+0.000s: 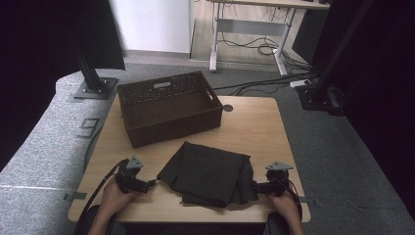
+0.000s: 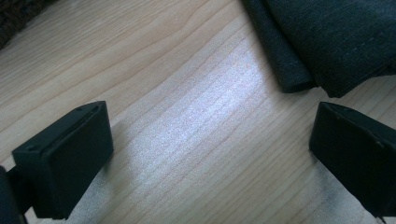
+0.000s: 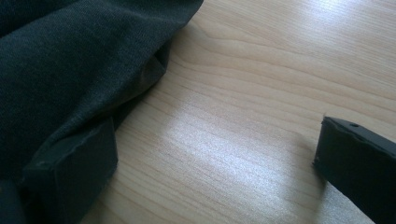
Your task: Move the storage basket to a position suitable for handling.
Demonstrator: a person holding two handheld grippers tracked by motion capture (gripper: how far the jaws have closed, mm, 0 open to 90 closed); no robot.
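Your left gripper (image 1: 152, 183) rests low on the table (image 1: 254, 127) with its jaws spread wide and nothing between them. The dark folded cloth (image 1: 208, 174) lies just to its right; in the left gripper view the cloth's rolled corner (image 2: 299, 79) sits ahead of the jaws, toward the right-hand one, near but apart from it. You would have to slide forward and a little inward to get that corner into the gap.

The cloth itself lies in the middle of the near half of the table, in front of the woven basket (image 1: 169, 105), its long side running left to right between your two hands.

Your right gripper (image 1: 254, 187) is the closer one. Its jaws also stand apart, unclamped, and in the right gripper view the cloth's edge (image 3: 84, 74) is draped against the left-hand jaw, while bare wood fills the gap. I judge the right side needs the shorter move.
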